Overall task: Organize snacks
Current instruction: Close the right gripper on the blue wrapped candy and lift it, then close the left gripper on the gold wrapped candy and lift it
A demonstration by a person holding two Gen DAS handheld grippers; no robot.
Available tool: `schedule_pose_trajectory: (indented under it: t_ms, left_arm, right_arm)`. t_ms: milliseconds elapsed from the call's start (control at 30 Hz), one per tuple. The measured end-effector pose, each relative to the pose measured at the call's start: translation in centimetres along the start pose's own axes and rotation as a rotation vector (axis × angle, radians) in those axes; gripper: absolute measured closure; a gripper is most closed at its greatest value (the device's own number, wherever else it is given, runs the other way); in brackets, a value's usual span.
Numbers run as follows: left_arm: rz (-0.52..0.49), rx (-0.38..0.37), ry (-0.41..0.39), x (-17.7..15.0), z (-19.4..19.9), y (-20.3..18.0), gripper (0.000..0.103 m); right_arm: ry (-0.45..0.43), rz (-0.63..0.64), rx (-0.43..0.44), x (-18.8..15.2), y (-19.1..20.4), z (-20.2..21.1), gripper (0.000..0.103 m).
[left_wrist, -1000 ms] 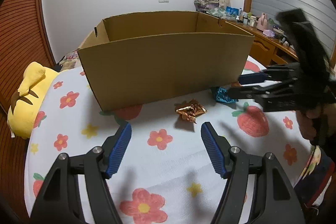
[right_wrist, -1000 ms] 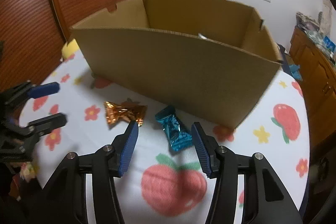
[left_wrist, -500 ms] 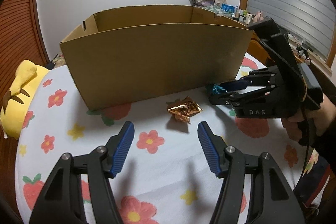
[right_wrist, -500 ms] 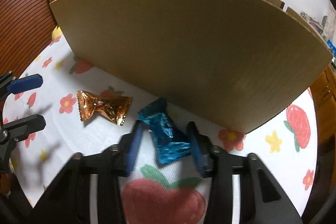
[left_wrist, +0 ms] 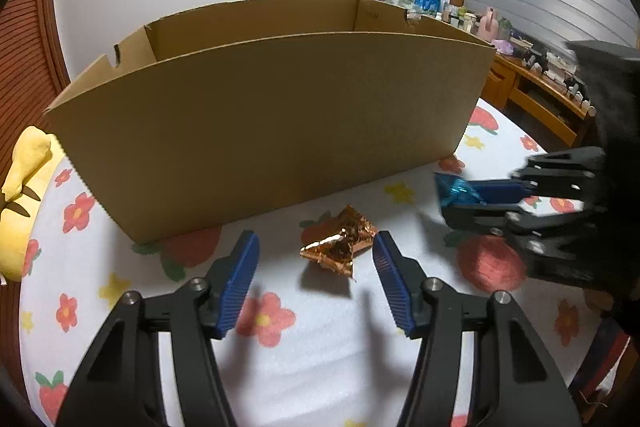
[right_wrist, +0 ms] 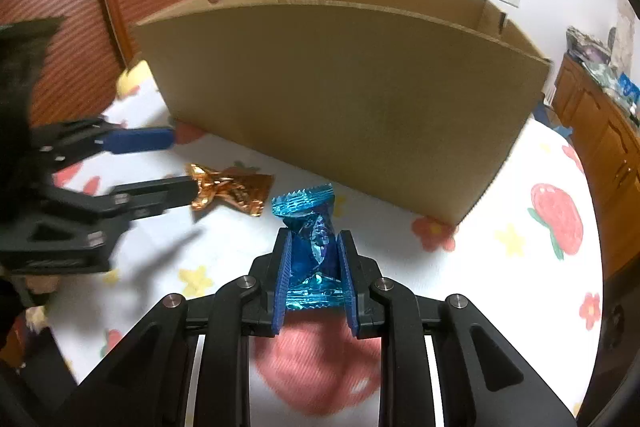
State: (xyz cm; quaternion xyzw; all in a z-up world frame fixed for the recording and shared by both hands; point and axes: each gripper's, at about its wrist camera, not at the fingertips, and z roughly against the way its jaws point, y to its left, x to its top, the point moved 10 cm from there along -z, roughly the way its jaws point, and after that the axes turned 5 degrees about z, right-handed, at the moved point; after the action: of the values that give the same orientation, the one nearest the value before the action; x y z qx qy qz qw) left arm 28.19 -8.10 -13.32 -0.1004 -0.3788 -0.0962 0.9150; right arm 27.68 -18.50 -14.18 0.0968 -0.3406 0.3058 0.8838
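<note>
In my right wrist view, my right gripper [right_wrist: 313,259] sits at bottom center with its blue pads [right_wrist: 282,275] pressed narrow against a blue candy [right_wrist: 311,243]. The wrapper's crimped top fans out above the fingertips, and its lower end shows between the pads. The candy looks raised off the cloth [right_wrist: 520,267], with a blurred strawberry print under it. In the left wrist view the same candy [left_wrist: 456,191] shows at mid right, pinched at the tip of the right gripper [left_wrist: 466,201], which is motion-blurred.

My left gripper [left_wrist: 316,253] fills the bottom of its own view, fingers spread wide. The orange candy [left_wrist: 340,245] lies on the cloth [left_wrist: 320,347] between and just ahead of the fingertips, touching neither pad. From the right wrist view, the left gripper [right_wrist: 182,165] comes in from the left edge, one finger over the twisted end of the orange candy [right_wrist: 232,191]; I cannot tell whether it touches there.

The box [left_wrist: 260,131] stands open-topped across the middle of both frames, just behind both candies. In the right view its near wall [right_wrist: 340,99] fills the upper center. A yellow plush [left_wrist: 24,187] lies at the left edge of the left view.
</note>
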Motion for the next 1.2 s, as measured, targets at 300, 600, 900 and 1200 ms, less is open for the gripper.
schedule_pose_trajectory:
  t_ms: [300,600,900,1200]
  left_arm:
    - [-0.012,0.012,0.035,0.5,-2.0,-0.2,0.045]
    - [-0.045,0.002,0.071,-0.7,-2.6,-0.9,0.045]
    - [-0.044,-0.006,0.088,-0.9,-2.8,-1.3,0.069]
    - [-0.056,0.002,0.095,-1.8,-2.1,-1.5,0.081]
  right_arm:
    - [-0.034,-0.007,0.036,-1.1,1.0,2.4,0.082]
    - [-0.020,-0.010,0.038,-1.8,1.4,2.5,0.082]
    - [-0.013,-0.016,0.036,-1.7,1.4,2.1,0.082]
    - [-0.006,-0.028,0.038,-2.0,1.2,1.7,0.082]
